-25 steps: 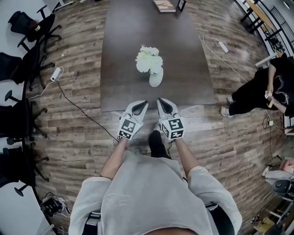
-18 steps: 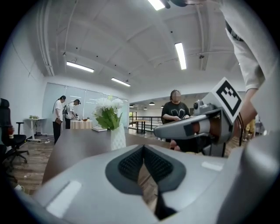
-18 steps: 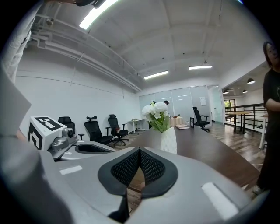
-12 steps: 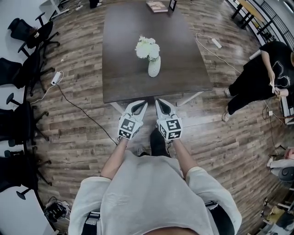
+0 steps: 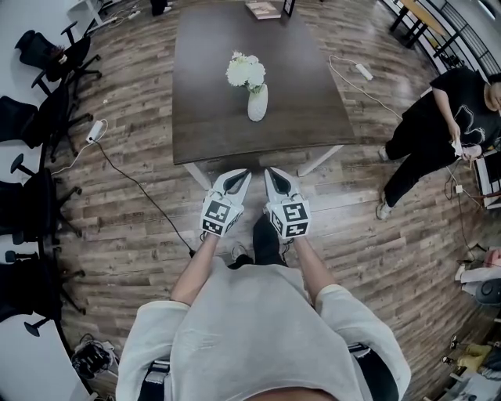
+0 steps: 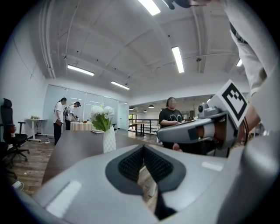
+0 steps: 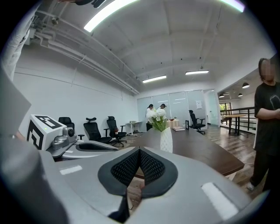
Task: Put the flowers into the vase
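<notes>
A white ribbed vase [image 5: 257, 102] stands upright on the dark brown table [image 5: 211, 117], with white flowers [image 5: 245, 71] and green leaves in it. The same vase [image 6: 109, 140] and flowers [image 6: 101, 112] show in the left gripper view, and the vase [image 7: 166, 140] with flowers [image 7: 157, 115] in the right gripper view. My left gripper [image 5: 239, 177] and right gripper [image 5: 274, 174] are held side by side over the floor, short of the table's near edge. Both are shut with nothing between the jaws [image 6: 143, 154] [image 7: 139, 158].
Black office chairs [image 5: 47, 47] line the left wall, with a power strip and cable [image 5: 95, 130] on the wooden floor. A person in black [image 5: 438, 117] stands to the right of the table. Books [image 5: 262, 9] lie at the table's far end. Another power strip [image 5: 364, 71] lies right.
Both grippers and I have moved back from the table; the vase and table now sit farther up the head view. The person in black has stood up.
</notes>
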